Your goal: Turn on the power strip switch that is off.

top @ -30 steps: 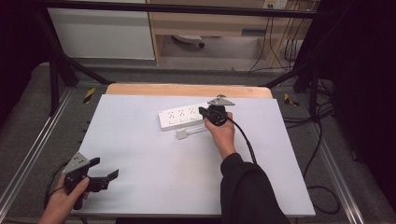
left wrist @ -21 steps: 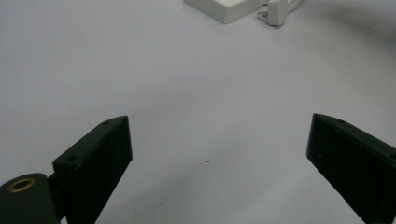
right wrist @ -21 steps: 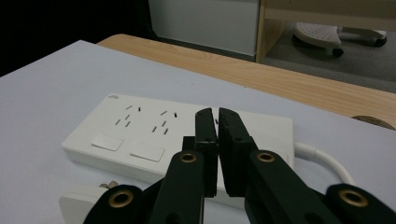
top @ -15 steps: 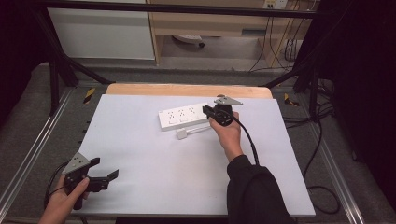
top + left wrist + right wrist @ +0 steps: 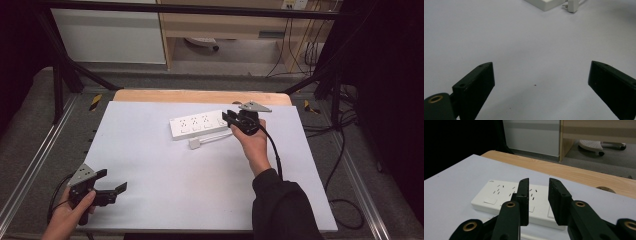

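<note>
The right gripper (image 5: 231, 118), jaws just parted narrowly and empty, hangs over the white plastic power strip (image 5: 199, 125) as if letting go, while the left gripper (image 5: 111, 183) waits wide open near the table's front edge

The flat rectangular plastic power strip (image 5: 200, 125) is white, its top marked with rows of small dark socket slots. Just near of it, the small plastic plug (image 5: 196, 144) and its thin cord are white too. The smooth table sheet (image 5: 150, 165) is a plain pale lilac-grey with no pattern; at its far edge runs a strip of light, faintly grained wooden board (image 5: 200, 96). The right gripper (image 5: 229, 118) is matt black with a grey plate and brass-coloured rivets. The left gripper (image 5: 111, 183) is black as well, with a grey plate. The sleeve (image 5: 285, 210) looks black, perhaps very dark navy.
</note>
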Demonstrator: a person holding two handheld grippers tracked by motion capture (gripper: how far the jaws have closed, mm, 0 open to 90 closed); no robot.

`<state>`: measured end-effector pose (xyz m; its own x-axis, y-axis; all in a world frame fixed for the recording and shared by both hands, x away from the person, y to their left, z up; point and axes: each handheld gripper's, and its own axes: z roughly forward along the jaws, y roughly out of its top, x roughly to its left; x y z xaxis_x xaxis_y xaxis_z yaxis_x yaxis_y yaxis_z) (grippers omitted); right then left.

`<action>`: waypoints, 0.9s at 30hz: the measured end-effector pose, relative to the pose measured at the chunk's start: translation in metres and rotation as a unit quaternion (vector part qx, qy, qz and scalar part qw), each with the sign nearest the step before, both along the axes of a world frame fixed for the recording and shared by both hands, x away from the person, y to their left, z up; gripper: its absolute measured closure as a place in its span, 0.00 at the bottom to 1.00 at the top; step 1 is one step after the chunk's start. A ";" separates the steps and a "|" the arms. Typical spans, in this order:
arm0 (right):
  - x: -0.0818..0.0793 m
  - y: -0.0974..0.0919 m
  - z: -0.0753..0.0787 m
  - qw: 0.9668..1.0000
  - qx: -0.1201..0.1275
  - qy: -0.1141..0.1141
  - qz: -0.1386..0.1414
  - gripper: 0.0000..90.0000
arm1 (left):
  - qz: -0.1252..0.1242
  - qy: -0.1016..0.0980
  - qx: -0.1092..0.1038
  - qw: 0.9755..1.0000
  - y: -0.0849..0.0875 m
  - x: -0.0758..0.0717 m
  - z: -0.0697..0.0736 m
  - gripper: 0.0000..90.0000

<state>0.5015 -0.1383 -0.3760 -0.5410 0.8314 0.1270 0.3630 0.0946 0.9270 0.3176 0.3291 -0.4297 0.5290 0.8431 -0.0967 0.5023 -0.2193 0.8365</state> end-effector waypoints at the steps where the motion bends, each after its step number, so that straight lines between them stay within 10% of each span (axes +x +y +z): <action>1: -0.001 -0.002 0.001 1.000 0.000 0.000 0.000 0.77 | 0.000 0.000 0.000 1.000 0.000 0.000 0.000 0.08; 27: -0.037 -0.040 0.017 1.000 -0.009 0.013 -0.022 0.24 | -0.003 0.006 0.005 1.000 -0.001 0.000 -0.002 0.08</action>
<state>0.4643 -0.1785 -0.3594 -0.5008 0.8563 0.1262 0.3910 0.0938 0.9156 0.3173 0.3279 -0.4313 0.5325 0.8411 -0.0951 0.5106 -0.2296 0.8286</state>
